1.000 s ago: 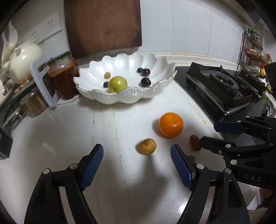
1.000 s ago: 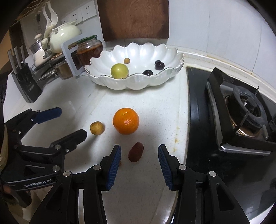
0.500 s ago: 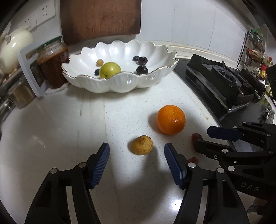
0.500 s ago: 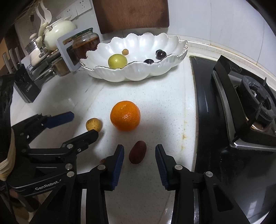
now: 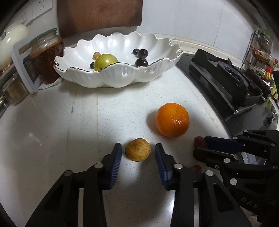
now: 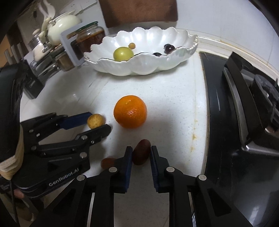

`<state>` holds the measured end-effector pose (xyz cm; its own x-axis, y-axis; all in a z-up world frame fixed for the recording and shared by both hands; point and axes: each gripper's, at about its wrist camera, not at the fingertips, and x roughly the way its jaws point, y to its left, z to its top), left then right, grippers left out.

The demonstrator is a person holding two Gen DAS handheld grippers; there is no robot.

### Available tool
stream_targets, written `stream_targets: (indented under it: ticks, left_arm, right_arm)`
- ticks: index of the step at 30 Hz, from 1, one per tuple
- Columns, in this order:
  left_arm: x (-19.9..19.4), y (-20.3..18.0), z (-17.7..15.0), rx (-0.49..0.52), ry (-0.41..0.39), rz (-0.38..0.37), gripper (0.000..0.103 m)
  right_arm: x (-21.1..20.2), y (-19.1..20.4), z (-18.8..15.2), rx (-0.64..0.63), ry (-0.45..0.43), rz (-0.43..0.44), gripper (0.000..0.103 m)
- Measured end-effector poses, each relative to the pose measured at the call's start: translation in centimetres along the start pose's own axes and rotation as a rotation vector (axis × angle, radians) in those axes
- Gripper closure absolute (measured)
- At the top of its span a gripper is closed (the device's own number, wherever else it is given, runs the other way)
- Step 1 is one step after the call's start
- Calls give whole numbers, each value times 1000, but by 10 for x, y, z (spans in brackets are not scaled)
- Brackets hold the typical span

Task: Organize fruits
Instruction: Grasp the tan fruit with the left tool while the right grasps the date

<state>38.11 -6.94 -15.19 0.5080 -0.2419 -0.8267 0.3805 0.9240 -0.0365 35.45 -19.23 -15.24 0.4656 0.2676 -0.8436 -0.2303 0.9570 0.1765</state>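
Observation:
On the white counter lies a small yellow-brown fruit (image 5: pixel 137 152) between the pads of my left gripper (image 5: pixel 138 147). Its jaws are closing, and thin gaps still show on both sides. My right gripper (image 6: pixel 141 150) is shut on a dark red date (image 6: pixel 141 153) that rests on the counter. An orange (image 5: pixel 172 120) sits just beyond both. A second small reddish fruit (image 6: pixel 106 162) lies beside the right gripper's left finger. The white scalloped bowl (image 5: pixel 120 76) at the back holds a green fruit (image 5: pixel 105 61), dark grapes (image 5: pixel 141 62) and a tiny yellow one.
A black gas stove (image 5: pixel 226 78) borders the counter on the right. A jar of red paste (image 5: pixel 46 55) and a white teapot (image 6: pixel 61 28) stand left of the bowl. A wooden board (image 5: pixel 99 15) leans on the wall behind it.
Both grippers have sunk toward the counter. The left jaws have narrowed around the yellow-brown fruit. The right jaws have closed onto the date.

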Motion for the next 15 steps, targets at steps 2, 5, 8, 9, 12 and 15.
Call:
stream_targets:
  ticks: [2, 5, 8, 9, 12, 15]
  left_arm:
    - [0, -1, 1, -10, 5, 16, 74]
    - [-1, -4, -1, -25, 2, 31, 75]
    - [-4, -6, -1, -49, -5, 49, 75]
    - [-6, -7, -2, -55, -8, 53, 75]
    - [-14, -11, -2, -70, -21, 66, 75]
    - [-22, -15, -2, -81, -31, 68, 75]
  right_arm:
    - [0, -1, 0, -9, 0, 12, 83]
    - [0, -4, 0, -17, 1, 39, 84]
    - [-3, -6, -1, -28, -6, 48, 84]
    - [-4, -6, -1, -33, -8, 51, 84]
    - [-8, -11, -2, -31, -14, 63, 84]
    - [-15, -15, -3, -23, -25, 76, 84]
